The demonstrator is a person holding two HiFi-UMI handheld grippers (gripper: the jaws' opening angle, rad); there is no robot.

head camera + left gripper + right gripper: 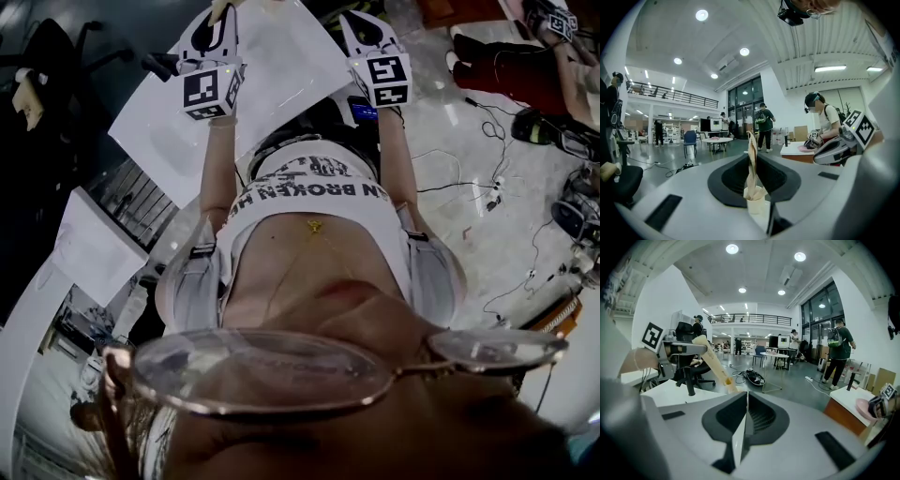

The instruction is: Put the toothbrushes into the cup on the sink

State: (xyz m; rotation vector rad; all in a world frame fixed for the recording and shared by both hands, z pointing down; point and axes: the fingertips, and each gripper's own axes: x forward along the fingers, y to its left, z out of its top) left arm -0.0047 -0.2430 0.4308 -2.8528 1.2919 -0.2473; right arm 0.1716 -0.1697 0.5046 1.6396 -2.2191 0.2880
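The left hand-held gripper (pixel 757 196) is partly closed, its jaws clamped on one end of a cream toothbrush (pixel 751 159). In the left gripper view the toothbrush rises out of the jaws, leaning a little. In the right gripper view it shows as a long pale stick. It slants from the tip of the left hand-held gripper, at the left of that view, down toward the body of the right one. It is held in the air and rests on nothing.

The right hand-held gripper (pixel 745 401) has its jaws pressed together with nothing between them.

In the head view both are raised in front of the person's torso, side by side but apart. Each turns a marker cube (pixel 211 89) toward the camera. Beyond them lies a white tabletop (pixel 291 56). The right gripper view shows its near corner at the left.

Farther off in the hall, a person in a green top (pixel 838 348) stands by the glass doors.
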